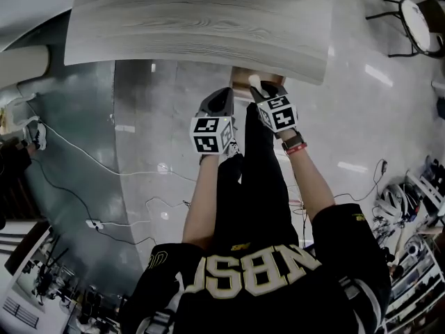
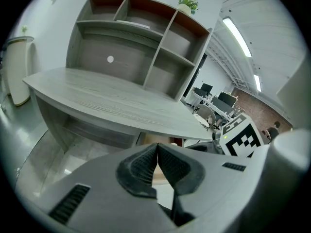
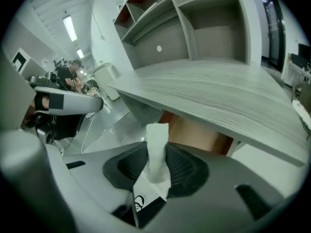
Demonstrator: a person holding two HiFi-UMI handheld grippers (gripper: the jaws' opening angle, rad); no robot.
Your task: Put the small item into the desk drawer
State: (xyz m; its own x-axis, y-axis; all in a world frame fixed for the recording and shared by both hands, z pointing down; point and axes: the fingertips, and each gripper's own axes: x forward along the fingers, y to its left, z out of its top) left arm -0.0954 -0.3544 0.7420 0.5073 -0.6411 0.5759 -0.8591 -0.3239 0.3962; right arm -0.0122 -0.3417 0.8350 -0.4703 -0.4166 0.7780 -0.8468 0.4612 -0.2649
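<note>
small item (image 3: 157,137), a white packet, is pinched upright between the jaws of the right tool (image 3: 156,163), its top standing clear beyond them and its lower end tucked back behind. left tool (image 2: 156,155) is pressed together on nothing and sits just beside the right one. desk drawer (image 3: 197,132) shows a brown inside ahead of and below the right tool's tip, under the edge of the surface (image 3: 218,89); it appears open. risks noted: the packet looks soft and is gripped on a narrow strip, so a knock against the surface edge or the drawer front could twist it loose onto the floor (image 3: 114,127). releasing it short of the drawer would likely end the same way.
</note>
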